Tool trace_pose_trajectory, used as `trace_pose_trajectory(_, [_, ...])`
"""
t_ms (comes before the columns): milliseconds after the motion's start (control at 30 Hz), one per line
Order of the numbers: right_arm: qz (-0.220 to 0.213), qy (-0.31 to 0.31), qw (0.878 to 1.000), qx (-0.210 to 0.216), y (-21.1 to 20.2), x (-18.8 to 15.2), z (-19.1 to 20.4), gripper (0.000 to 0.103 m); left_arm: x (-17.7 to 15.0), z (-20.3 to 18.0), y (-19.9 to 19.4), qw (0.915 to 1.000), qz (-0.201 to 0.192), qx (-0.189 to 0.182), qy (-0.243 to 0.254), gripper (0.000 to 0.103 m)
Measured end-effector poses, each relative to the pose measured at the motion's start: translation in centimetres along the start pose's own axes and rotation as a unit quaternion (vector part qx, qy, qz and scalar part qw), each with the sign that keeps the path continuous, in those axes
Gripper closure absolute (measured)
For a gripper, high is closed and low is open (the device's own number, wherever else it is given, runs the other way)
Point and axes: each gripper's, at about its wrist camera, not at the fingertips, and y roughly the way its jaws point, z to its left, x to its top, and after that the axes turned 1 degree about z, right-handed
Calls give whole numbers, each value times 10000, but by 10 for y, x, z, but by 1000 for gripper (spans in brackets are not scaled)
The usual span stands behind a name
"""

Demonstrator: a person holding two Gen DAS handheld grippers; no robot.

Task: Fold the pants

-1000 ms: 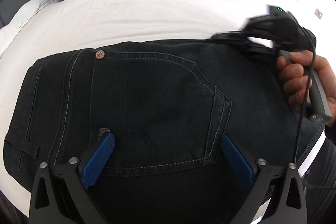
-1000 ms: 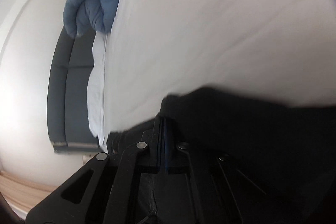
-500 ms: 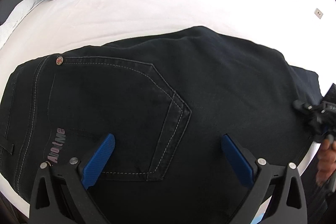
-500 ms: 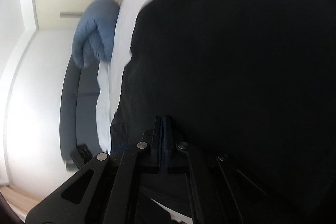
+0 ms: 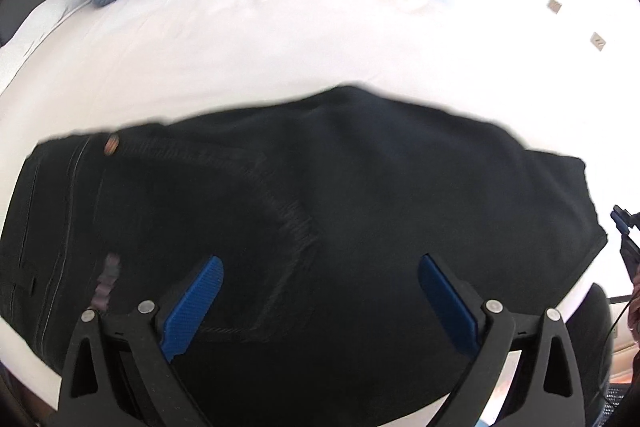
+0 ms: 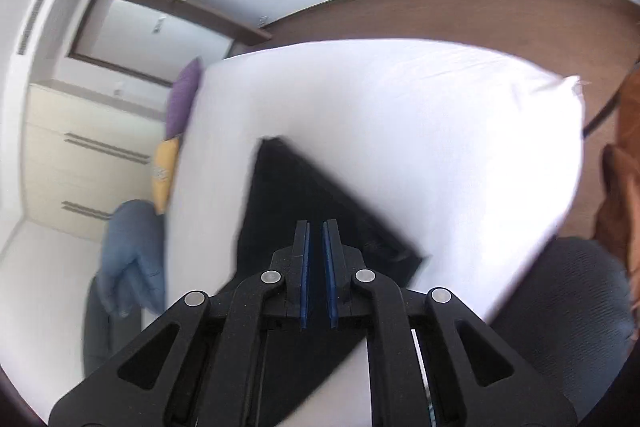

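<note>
While black jeans lie folded on my bed, left gripper gapes empty; right gripper, just parting, holds nothing.

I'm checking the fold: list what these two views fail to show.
- Pants, left wrist view: near edge hidden behind the left hand-held gripper; pocket stitching motion-blurred.
- Pants, right wrist view: lower part hidden by the right hand-held gripper.
- Right hand-held gripper, left wrist view: cut off at the frame's right edge.

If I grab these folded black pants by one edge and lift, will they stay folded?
Probably not: the pants are soft denim lying in flat layers on the bed, so a one-edge lift would likely let them droop open. The stitched pocket area looks thicker, so that end may hang heavier.
</note>
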Motion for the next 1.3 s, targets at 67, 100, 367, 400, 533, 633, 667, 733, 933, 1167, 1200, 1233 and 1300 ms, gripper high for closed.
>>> trace_pose_trajectory(67, [733,-304,9956,499,31,-18,25,95,11,-25,2,9993,-66,-322,168,4])
trace_pose_trajectory(100, [1100,-416,9907,680,56,-37,38,95,16,-37,6,9985,-71,-496,230,4])
trace_pose_trajectory(367, [2330,-280,9719,165,194,-118,28,103,38,-34,73,9935,448,-948,448,19])
trace_pose_trajectory(400, [2201,-343,9748,135,189,-110,25,103,43,-19,72,9922,420,-1126,335,19])
trace_pose_trajectory(533, [1500,-286,9883,-23,153,-63,3,103,63,40,72,9958,296,-860,47,21])
trace_pose_trajectory(633, [1002,14,9949,-98,133,-24,-19,103,68,81,73,9888,363,-1437,-199,57])
trace_pose_trajectory(667, [853,-11,9962,-189,128,-17,-20,103,68,87,74,9879,379,-1497,-160,70])
trace_pose_trajectory(733, [635,-3,9976,-273,124,0,-25,103,61,101,69,9860,382,-1625,-51,83])
trace_pose_trajectory(933, [86,-183,9968,-767,109,13,-16,103,53,156,47,9863,211,-1592,-386,86])
trace_pose_trajectory(1167, [566,-795,9943,-438,101,-24,32,98,57,158,-1,9946,-502,-627,-663,37])
trace_pose_trajectory(1200, [828,-947,9917,-268,111,-41,46,98,59,135,-2,9946,-542,-733,-496,31])
trace_pose_trajectory(1233, [1093,-1045,9884,-140,121,-58,58,98,61,111,1,9948,-504,-832,-314,30])
trace_pose_trajectory(1300, [1640,-1105,9803,26,156,-102,73,98,58,71,16,9948,-269,-979,-108,29])
